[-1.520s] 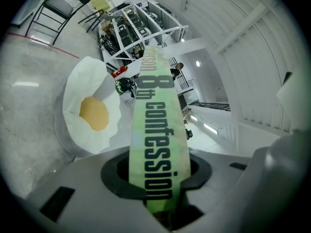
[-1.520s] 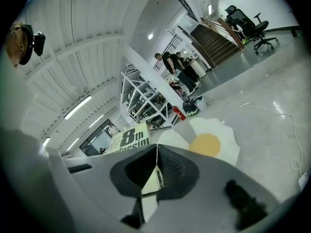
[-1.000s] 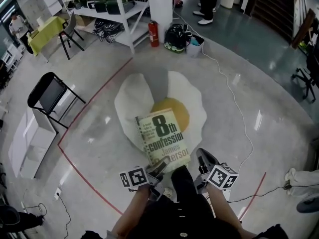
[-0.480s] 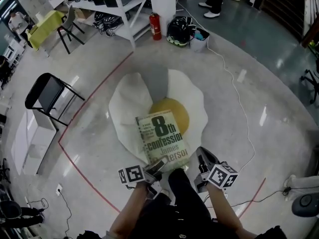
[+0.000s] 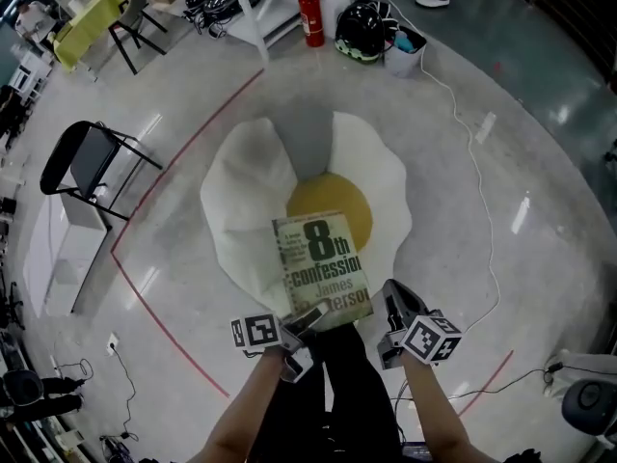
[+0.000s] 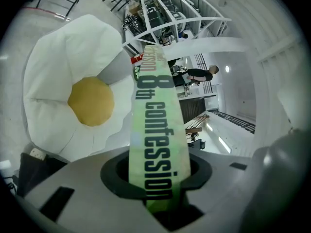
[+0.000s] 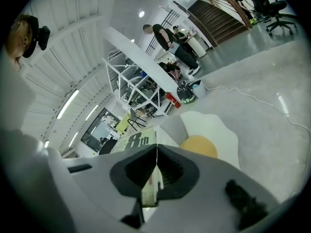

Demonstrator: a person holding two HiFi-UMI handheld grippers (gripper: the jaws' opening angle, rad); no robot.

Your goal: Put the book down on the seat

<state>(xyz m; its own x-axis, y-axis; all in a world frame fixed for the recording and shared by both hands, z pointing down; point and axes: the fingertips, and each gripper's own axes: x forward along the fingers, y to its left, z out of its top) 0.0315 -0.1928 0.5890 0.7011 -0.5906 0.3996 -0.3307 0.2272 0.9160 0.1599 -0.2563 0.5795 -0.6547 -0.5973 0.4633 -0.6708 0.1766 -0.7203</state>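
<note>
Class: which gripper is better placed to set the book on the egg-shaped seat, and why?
Left: the left gripper grips the book by its spine over the seat; the right gripper is shut beside it.

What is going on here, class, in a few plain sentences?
A person holds a pale green paperback book with two hand-held grippers. The left gripper is clamped on its spine; the right gripper is shut on a thin edge of it. The book is held over the white, egg-shaped floor seat with a yellow centre, not yet set down.
</note>
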